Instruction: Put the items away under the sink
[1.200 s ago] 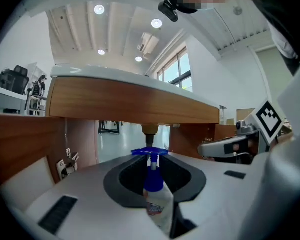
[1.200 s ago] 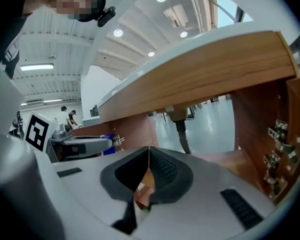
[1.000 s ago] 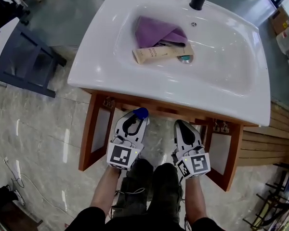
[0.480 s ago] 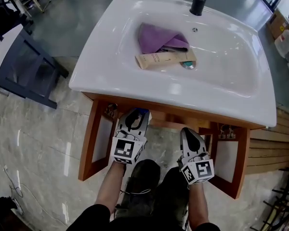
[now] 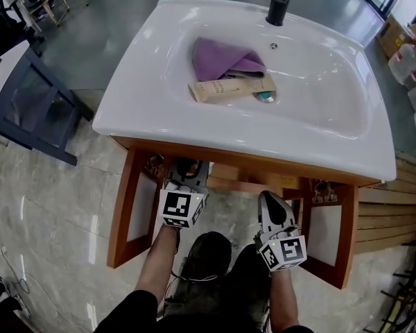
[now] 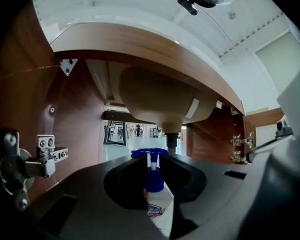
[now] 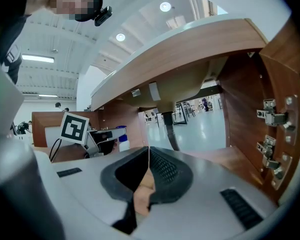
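A white sink (image 5: 135, 99) was seen beyond the fingers (image 5: 278, 217) of the right gripper (image 5: 270, 197). A purple cloth (image 5: 218, 54) and a beige tube (image 5: 222, 89) were laid in it.

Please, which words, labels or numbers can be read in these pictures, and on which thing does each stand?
"guard", start hidden: label of the pump bottle in the left tool.
Print on the tan box in the sink: too small to read.
Square markers on left tool and right tool: patterns, no letters.
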`<move>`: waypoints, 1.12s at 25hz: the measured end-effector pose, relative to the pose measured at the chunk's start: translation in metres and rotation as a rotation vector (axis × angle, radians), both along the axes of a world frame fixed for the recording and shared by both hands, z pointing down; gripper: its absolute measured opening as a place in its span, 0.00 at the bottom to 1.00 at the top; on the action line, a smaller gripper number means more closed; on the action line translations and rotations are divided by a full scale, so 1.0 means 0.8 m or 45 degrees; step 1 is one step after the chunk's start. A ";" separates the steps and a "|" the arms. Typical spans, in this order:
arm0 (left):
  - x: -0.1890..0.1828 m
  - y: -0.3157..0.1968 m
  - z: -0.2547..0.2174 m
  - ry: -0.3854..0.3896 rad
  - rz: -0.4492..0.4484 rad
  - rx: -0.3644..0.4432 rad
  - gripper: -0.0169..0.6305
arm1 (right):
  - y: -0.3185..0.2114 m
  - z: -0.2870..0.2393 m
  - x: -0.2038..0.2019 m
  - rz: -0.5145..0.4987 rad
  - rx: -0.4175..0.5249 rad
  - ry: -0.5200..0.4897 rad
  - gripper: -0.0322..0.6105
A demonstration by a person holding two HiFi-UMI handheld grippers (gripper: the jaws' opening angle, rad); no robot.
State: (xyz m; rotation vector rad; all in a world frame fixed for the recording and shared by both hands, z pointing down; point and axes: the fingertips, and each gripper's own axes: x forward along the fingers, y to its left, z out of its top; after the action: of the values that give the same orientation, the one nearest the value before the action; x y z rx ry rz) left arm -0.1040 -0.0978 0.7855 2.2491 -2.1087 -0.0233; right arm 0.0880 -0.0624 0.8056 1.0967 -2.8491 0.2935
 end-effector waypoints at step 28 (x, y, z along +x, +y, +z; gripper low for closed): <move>0.013 0.013 0.006 -0.036 -0.009 0.039 0.40 | 0.020 0.020 0.018 -0.007 -0.013 -0.029 0.10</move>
State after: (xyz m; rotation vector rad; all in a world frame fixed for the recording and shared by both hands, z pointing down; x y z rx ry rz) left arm -0.0932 -0.0876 0.7905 2.2725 -2.1447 -0.0242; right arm 0.1021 -0.0463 0.8217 1.0904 -2.8667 0.3223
